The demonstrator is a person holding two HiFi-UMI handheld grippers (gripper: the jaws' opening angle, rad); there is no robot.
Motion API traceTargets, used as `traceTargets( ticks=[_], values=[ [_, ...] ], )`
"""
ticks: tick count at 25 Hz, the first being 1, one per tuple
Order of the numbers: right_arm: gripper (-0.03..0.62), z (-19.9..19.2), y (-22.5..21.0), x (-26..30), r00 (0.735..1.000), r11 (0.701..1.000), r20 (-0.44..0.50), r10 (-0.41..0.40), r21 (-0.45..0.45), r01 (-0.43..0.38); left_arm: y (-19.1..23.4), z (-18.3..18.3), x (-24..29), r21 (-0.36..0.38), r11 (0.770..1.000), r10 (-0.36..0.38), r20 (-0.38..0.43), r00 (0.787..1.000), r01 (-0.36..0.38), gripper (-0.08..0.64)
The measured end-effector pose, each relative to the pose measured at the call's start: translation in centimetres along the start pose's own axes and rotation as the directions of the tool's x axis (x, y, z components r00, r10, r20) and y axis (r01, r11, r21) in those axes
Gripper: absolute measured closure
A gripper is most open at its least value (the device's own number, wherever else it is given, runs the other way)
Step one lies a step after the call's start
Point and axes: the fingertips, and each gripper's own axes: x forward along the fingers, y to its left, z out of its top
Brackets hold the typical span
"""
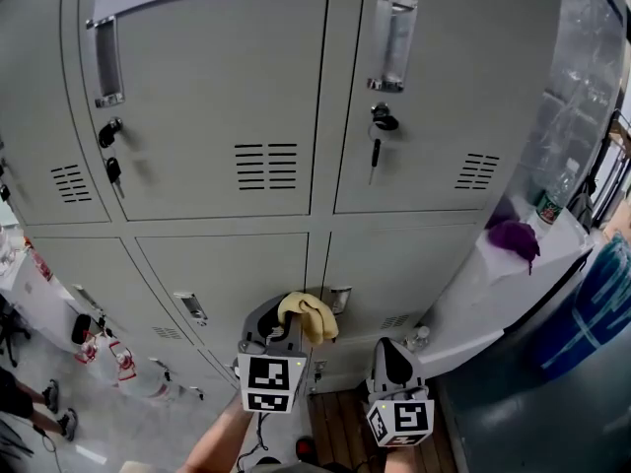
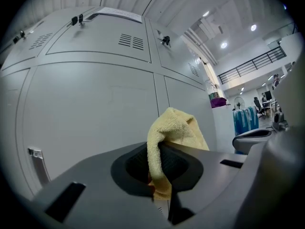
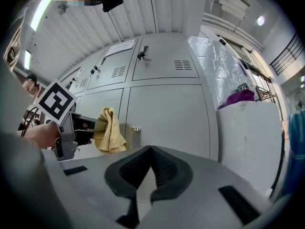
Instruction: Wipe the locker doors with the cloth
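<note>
pinching cloth in left gripper

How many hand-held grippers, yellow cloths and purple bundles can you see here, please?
2 hand-held grippers: left hand-held gripper, right hand-held gripper
1 yellow cloth
1 purple bundle
Total: 4

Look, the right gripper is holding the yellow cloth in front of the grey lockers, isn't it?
Not quite. The left gripper holds the soft yellow terry cloth, not the right one; the left gripper view shows its jaws shut on it. The right gripper has nothing between its jaws. The cloth is indeed in front of the grey metal lockers.
</note>
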Motion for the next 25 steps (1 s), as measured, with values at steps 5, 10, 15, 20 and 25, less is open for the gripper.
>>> traceTargets(
  ticks=[5,10,15,20,25],
  values=[
    [0.577,-0.2,0.0,1.3,1.000,1.000,0.003,0.030,0.000,-0.030,0.2,0.1,0.4,0.006,1.000,0.016,0.003,1.000,-0.016,0.511],
    [0.577,-0.4,0.6,2.0,0.998,0.998,-0.002,0.059,0.001,-0.059,0.5,-0.1,0.3,0.003,1.000,0.030,-0.003,1.000,-0.030,0.511],
    [0.577,-0.4,1.3,2.6,0.997,0.997,0.003,0.082,0.006,-0.082,1.6,-0.8,-0.1,0.001,0.999,0.052,-0.023,0.998,-0.052,0.511],
    [0.577,-0.4,2.7,3.4,0.993,0.993,0.006,0.122,0.005,-0.122,3.1,-1.3,-0.8,-0.003,0.996,0.084,-0.038,0.996,-0.084,0.511],
    [0.577,-0.2,4.3,4.4,0.987,0.987,0.009,0.162,0.008,-0.162,5.0,-1.6,-1.9,-0.005,0.992,0.130,-0.046,0.991,-0.130,0.511]
  ],
)
